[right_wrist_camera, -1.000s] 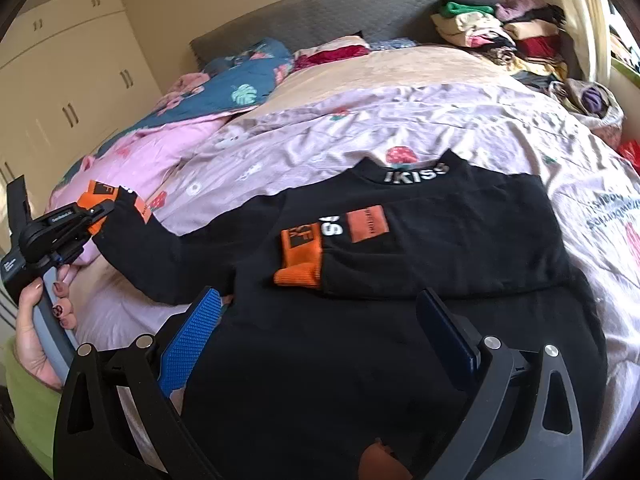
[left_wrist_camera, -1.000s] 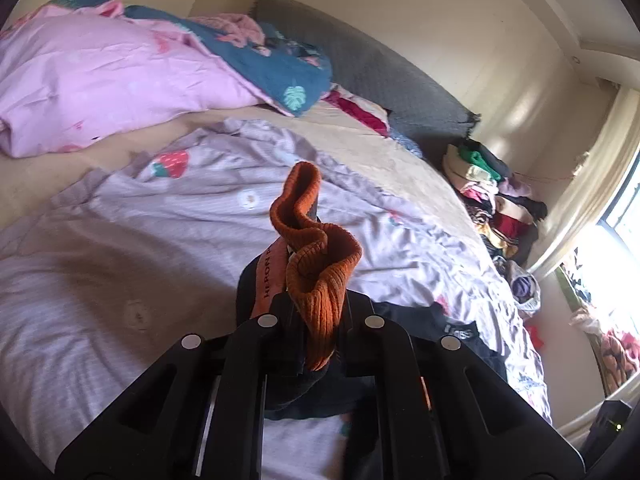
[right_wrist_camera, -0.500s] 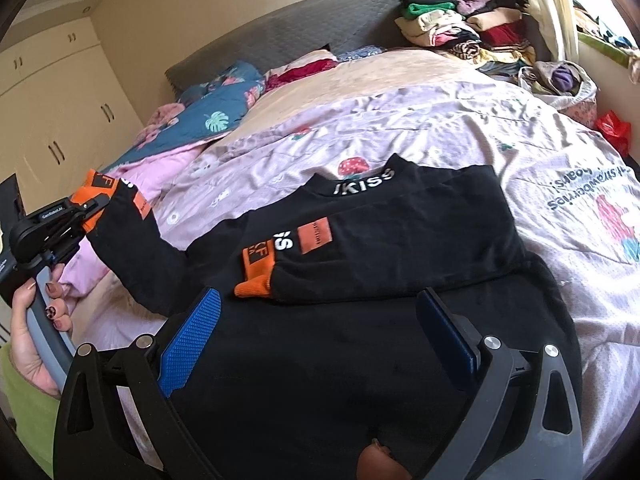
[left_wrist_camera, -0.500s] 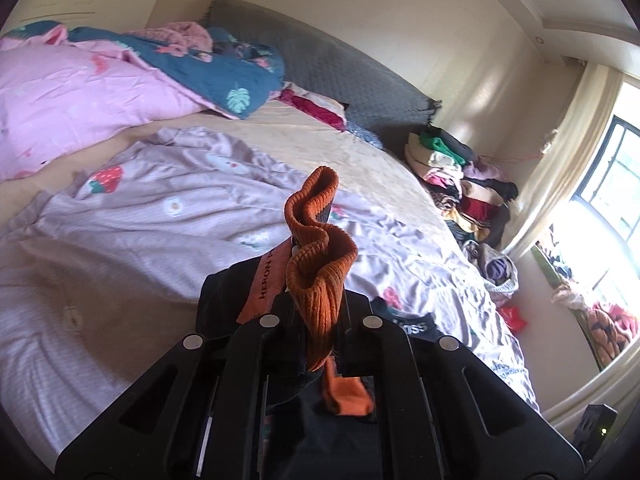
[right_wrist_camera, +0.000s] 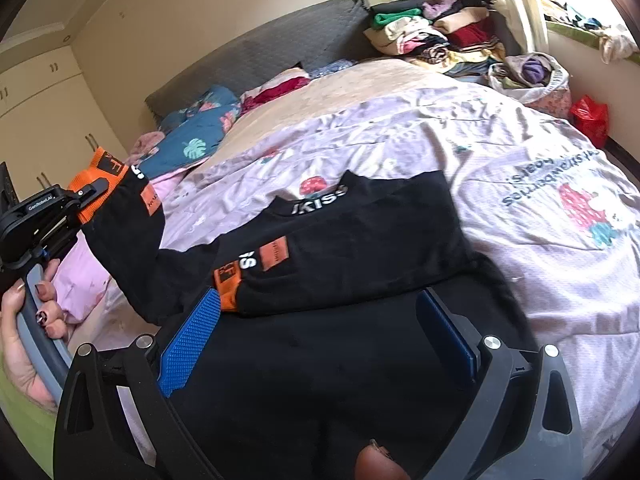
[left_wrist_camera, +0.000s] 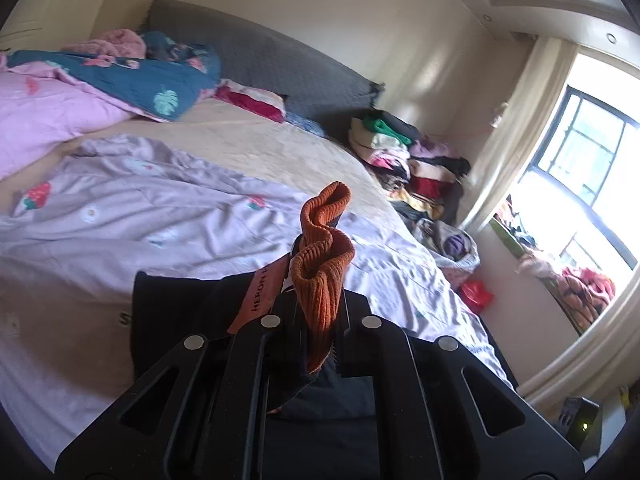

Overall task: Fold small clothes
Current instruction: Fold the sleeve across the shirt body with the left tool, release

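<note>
A small black sweatshirt (right_wrist_camera: pixel 360 232) with orange cuffs lies on the lilac bedspread (right_wrist_camera: pixel 460 148). One sleeve is folded across its chest, with its orange cuff (right_wrist_camera: pixel 226 284) at the left. My left gripper (left_wrist_camera: pixel 316 312) is shut on the other sleeve's orange ribbed cuff (left_wrist_camera: pixel 320 268) and holds that sleeve raised above the bed; it also shows at the left of the right wrist view (right_wrist_camera: pixel 80 200). My right gripper (right_wrist_camera: pixel 320 340) is open, its blue pads (right_wrist_camera: pixel 188 344) spread over the sweatshirt's lower body.
Pink and blue duvets (left_wrist_camera: pixel 80 92) are heaped near the grey headboard (left_wrist_camera: pixel 280 68). A stack of folded clothes (right_wrist_camera: pixel 436 36) sits at the bed's far corner. A bag of clothes (right_wrist_camera: pixel 532 76) and a red bag (right_wrist_camera: pixel 590 116) stand by the window side.
My left gripper has lifted the cuffed sleeve higher and swung it toward the sweatshirt's body. My right gripper has stayed open and shifted slightly over the hem.
</note>
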